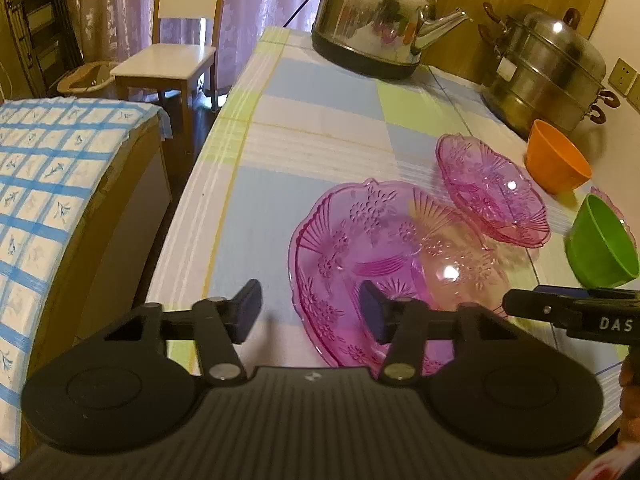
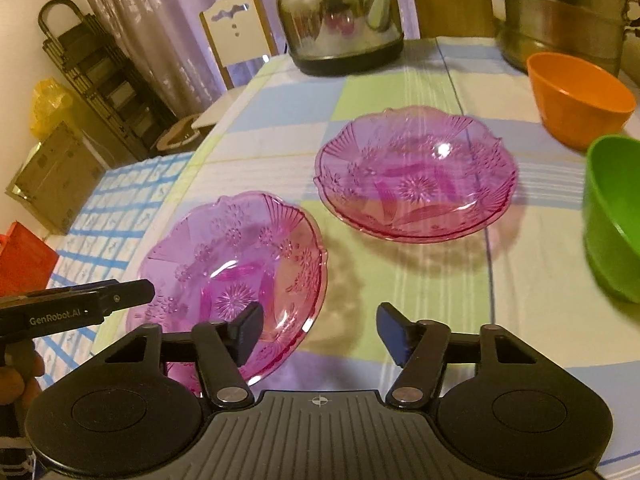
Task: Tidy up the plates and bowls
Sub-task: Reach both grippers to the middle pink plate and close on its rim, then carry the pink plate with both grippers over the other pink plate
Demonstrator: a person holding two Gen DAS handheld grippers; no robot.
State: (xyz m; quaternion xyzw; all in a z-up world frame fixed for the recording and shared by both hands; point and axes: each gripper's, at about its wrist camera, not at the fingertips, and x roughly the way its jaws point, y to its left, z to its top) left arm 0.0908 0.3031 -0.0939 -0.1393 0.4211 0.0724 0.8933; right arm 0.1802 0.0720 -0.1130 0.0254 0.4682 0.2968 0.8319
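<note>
Two pink glass plates lie on the checked tablecloth. The near plate (image 1: pixel 360 240) (image 2: pixel 240 264) is by the table's left edge, and the far plate (image 1: pixel 492 188) (image 2: pixel 416 176) sits beyond it. An orange bowl (image 1: pixel 556 160) (image 2: pixel 580 96) and a green bowl (image 1: pixel 600 240) (image 2: pixel 612 216) stand to the right. My left gripper (image 1: pixel 311 306) is open, with the near plate's left rim between its fingers and untouched. My right gripper (image 2: pixel 320 332) is open over the same plate's right rim. Each gripper shows at the edge of the other's view.
A steel kettle (image 1: pixel 372 20) (image 2: pixel 340 20) and a steel steamer pot (image 1: pixel 548 64) stand at the back of the table. The table's edge (image 1: pixel 188 216) runs down the left, with a blue-checked cover (image 1: pixel 40 180) and a white chair (image 1: pixel 172 60) beyond it.
</note>
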